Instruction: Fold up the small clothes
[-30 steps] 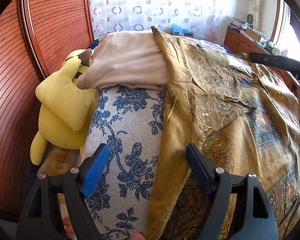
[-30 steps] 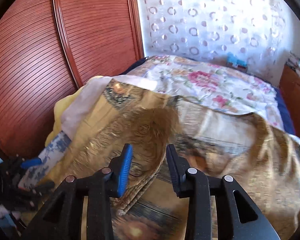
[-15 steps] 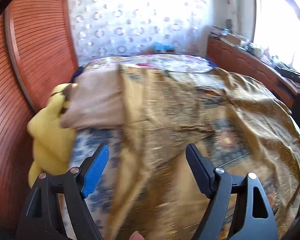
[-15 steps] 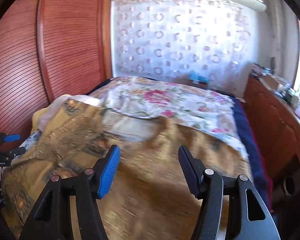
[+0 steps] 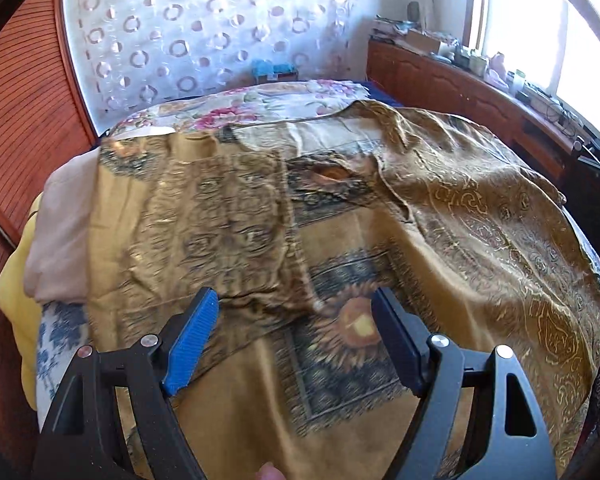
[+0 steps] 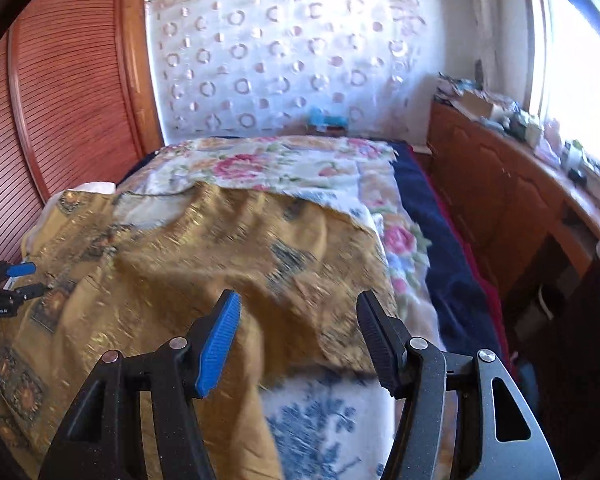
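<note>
A large gold patterned cloth (image 5: pixel 380 240) lies spread and wrinkled over the bed; it also shows in the right wrist view (image 6: pixel 204 264). My left gripper (image 5: pixel 296 336) is open and empty, held just above the cloth's near part. My right gripper (image 6: pixel 298 336) is open and empty above the cloth's right edge. The left gripper also shows at the far left of the right wrist view (image 6: pixel 16 280), over the cloth's left side.
A floral quilt (image 6: pixel 284 164) and a dark blue blanket (image 6: pixel 452 272) cover the far bed. A blue-flowered white cushion (image 6: pixel 320 424) lies under the cloth. A beige cloth (image 5: pixel 64 232) and a yellow plush (image 5: pixel 12 280) lie at left. A wooden cabinet (image 6: pixel 508 200) runs along the right.
Both grippers have swung right and lifted back from the cloth. The right gripper's jaws have opened wider. The cloth now lies spread over the bed.
</note>
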Tool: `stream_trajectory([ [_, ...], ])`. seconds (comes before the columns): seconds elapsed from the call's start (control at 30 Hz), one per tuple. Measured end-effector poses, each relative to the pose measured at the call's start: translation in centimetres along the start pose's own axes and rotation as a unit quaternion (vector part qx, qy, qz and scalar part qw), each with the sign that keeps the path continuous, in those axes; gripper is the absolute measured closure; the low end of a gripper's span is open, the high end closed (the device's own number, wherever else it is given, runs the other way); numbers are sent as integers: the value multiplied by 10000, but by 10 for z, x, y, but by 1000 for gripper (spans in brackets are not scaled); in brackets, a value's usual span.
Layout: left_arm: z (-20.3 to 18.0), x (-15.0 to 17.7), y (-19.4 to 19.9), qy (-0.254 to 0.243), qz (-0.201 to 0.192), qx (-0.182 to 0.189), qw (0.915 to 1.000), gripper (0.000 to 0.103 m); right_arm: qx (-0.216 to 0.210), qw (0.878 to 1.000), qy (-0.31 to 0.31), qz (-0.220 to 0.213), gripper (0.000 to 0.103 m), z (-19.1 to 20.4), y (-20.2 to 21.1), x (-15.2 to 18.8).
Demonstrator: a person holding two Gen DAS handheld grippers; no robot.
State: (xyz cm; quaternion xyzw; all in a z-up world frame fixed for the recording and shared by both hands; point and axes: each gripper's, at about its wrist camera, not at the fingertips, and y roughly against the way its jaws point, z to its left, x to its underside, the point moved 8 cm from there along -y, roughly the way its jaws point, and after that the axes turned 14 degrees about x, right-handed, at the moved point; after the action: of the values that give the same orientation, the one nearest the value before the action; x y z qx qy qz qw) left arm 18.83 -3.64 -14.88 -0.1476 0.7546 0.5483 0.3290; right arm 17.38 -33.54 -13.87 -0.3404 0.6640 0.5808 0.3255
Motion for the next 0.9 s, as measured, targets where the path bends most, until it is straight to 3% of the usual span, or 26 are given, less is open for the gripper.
stream_trajectory([
  [0.3,-11,3,-28,-191,427,-29,9989,23,-46,9984,-376,424,40,-33,11,-2],
  [0.57,-13,3,-33,-200,359,260,9988,20,-36,9961,-555,688,40,-42,4,-9],
  [0.9,-19,3,-37,-317,442,304,9981,10,-147,9905,-866,1059,40,-52,-2,-2],
])
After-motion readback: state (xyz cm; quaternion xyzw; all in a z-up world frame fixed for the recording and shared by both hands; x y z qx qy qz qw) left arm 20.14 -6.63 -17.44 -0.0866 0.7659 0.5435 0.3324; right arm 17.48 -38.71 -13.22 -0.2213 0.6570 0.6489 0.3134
